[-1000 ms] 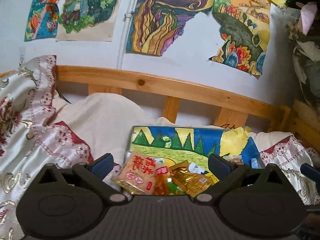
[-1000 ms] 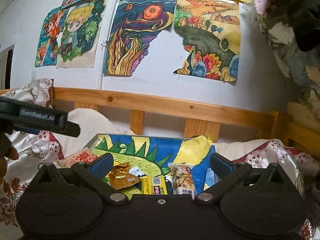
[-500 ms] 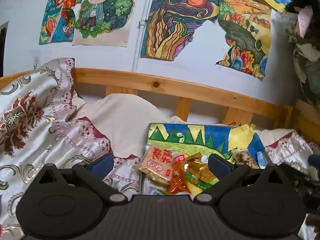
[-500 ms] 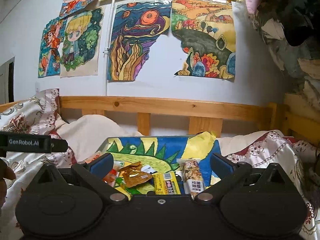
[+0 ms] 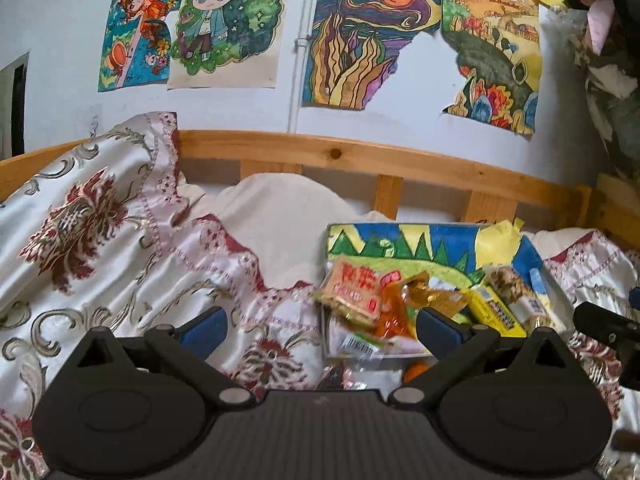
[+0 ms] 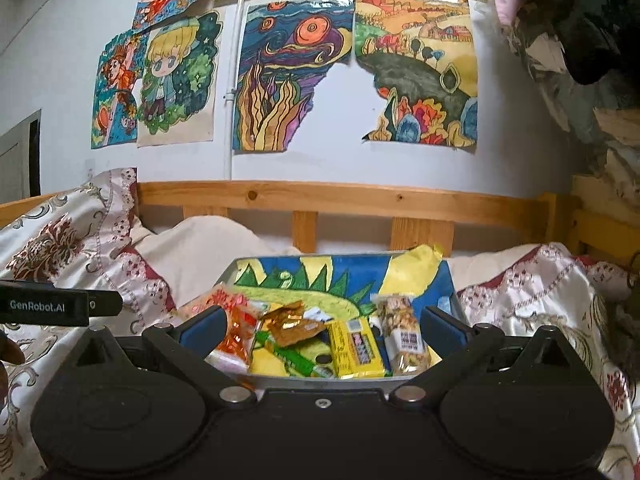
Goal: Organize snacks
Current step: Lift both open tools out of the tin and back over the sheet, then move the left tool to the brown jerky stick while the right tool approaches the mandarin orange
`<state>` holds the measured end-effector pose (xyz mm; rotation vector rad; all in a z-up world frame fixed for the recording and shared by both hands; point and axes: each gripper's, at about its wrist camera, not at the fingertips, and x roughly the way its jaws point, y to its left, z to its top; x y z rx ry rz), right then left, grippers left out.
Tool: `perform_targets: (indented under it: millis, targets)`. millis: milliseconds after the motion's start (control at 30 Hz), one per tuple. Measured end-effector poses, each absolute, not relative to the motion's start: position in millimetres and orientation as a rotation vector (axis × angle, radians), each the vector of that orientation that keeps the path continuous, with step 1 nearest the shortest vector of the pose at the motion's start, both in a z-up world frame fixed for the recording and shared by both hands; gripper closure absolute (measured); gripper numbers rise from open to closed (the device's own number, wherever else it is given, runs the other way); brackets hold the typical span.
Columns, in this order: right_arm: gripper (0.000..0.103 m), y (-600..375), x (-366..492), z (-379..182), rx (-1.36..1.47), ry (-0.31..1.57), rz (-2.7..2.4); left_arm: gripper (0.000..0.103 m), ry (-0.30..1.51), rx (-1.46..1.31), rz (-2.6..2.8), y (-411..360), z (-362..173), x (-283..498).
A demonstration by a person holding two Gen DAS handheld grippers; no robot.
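A: Left claw (image 5: pixel 320 330) first. It hangs over the bed quilt (image 5: pixel 120 264), jaws spread wide, nothing between them.

B: And the snacks?

A: Off to its right. The orange cracker pack (image 5: pixel 352 292) lies just beyond its right finger, at the left edge of the tray (image 5: pixel 400 236), with crinkled orange and gold wrappers (image 5: pixel 424 300) beside it.

B: So that claw isn't lined up on anything.

A: Not as I read it. Now the right claw (image 6: pixel 320 330): also released, jaws apart and empty, but the tray (image 6: pixel 280 264) sits squarely ahead of it. Left to right between its fingers: orange wrapper (image 6: pixel 236 332), gold wrapper (image 6: pixel 292 320), green stick (image 6: pixel 292 356), yellow bar (image 6: pixel 356 348), nut bar (image 6: pixel 404 332).

B: Which step are we at?

A: Looks like the approach, picking a first target. Nothing is gripped yet, and the snacks lie jumbled on the tray.

B: Next move?

A: I'd judge the right claw is better placed. The yellow bar and nut bar lie side by side, touching, so it needs to drop onto one bar across its narrow width without nipping its neighbour. The left claw would have to swing right first.
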<state>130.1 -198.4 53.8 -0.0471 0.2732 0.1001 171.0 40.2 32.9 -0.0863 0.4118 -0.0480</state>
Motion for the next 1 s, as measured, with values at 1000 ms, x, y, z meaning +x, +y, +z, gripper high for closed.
perform_targets:
  millis: [1000]
  targets:
    - [0.001,-179,94,9,-0.052,0.469,0.083,0.001,0.636,0.038,-0.017,53,-4,137]
